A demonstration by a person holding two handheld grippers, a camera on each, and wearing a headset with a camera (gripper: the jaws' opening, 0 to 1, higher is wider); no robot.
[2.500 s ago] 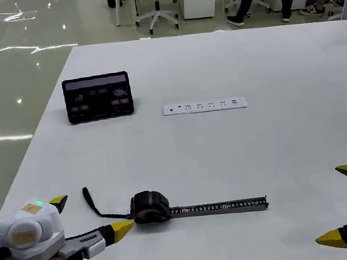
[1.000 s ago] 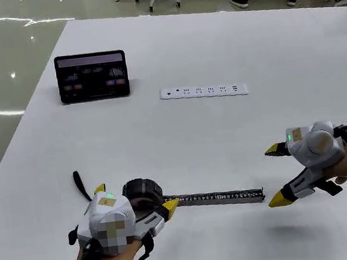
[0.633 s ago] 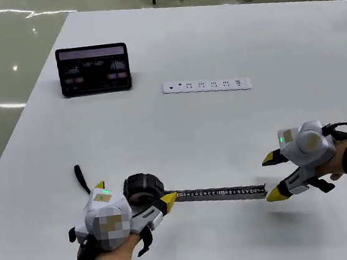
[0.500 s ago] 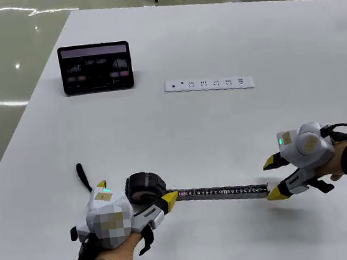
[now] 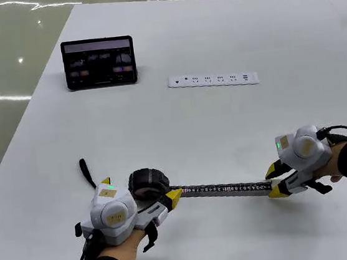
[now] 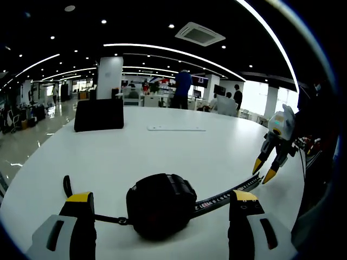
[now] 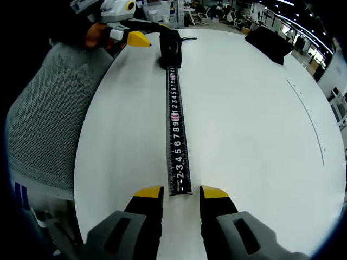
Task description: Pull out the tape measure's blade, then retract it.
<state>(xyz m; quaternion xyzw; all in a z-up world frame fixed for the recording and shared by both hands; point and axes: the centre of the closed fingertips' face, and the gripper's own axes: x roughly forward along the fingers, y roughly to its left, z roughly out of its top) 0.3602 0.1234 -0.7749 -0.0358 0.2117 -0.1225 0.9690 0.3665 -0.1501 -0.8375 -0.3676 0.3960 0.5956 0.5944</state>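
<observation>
The black tape measure case (image 5: pixel 148 183) lies on the white table (image 5: pixel 224 130), with its blade (image 5: pixel 225 190) pulled out to the right and lying flat. My left gripper (image 5: pixel 141 189) stands open with one jaw on each side of the case (image 6: pixel 161 211), gaps showing on both sides. My right gripper (image 5: pixel 272 181) is open, its yellow tips close on either side of the blade's end (image 7: pixel 180 189), with a small gap on each side. The blade (image 7: pixel 178 124) runs straight away to the case (image 7: pixel 171 40).
A dark tablet (image 5: pixel 99 62) stands at the back left and a white power strip (image 5: pixel 213 79) lies behind the middle. The case's black strap (image 5: pixel 87 173) trails to the left. The table's left edge (image 5: pixel 32 130) drops to a shiny floor.
My left gripper has come up around the case. My right gripper has moved left to the blade's end and its jaws have narrowed. The blade's length looks unchanged.
</observation>
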